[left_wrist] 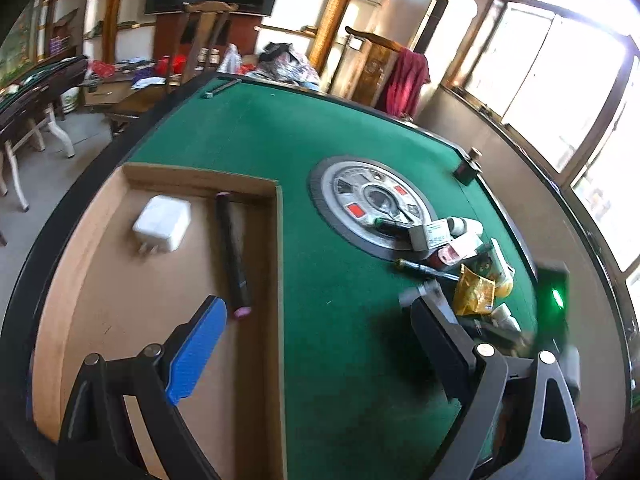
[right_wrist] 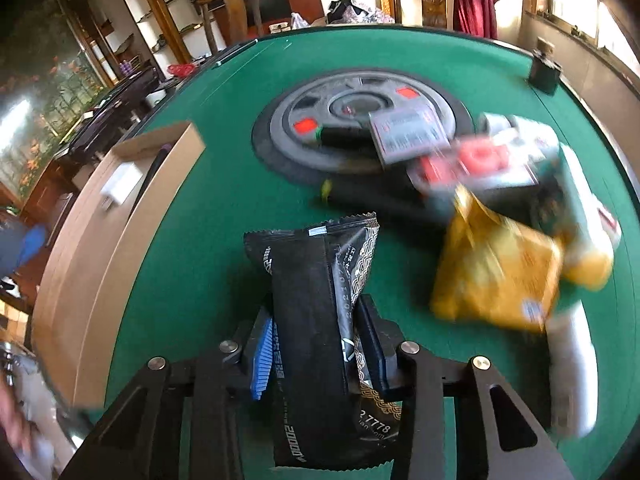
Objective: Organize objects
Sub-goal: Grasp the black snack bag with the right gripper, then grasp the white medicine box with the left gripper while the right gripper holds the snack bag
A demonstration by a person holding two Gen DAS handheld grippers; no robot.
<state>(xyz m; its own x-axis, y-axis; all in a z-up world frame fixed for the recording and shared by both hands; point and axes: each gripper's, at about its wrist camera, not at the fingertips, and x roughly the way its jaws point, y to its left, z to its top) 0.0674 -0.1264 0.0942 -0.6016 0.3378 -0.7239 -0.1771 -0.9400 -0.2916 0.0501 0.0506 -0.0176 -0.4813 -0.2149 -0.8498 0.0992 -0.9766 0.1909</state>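
Note:
My right gripper point(right_wrist: 316, 320) is shut on a black snack packet point(right_wrist: 320, 300) and holds it above the green table point(right_wrist: 208, 208). My left gripper point(left_wrist: 320, 312) is open and empty, over the edge of the cardboard box point(left_wrist: 276, 280). The box holds a white charger point(left_wrist: 162, 222) and a black marker with a pink end point(left_wrist: 232, 248). In the right wrist view the box point(right_wrist: 92, 216) lies to the left. A pile of packets and boxes lies at the right, with a yellow packet point(right_wrist: 496, 272) nearest; the pile also shows in the left wrist view point(left_wrist: 460, 256).
A round grey centre panel point(left_wrist: 372, 204) sits in the table's middle. A small dark box point(left_wrist: 466, 170) stands at the far right edge. Chairs, shelves and another table stand beyond the table.

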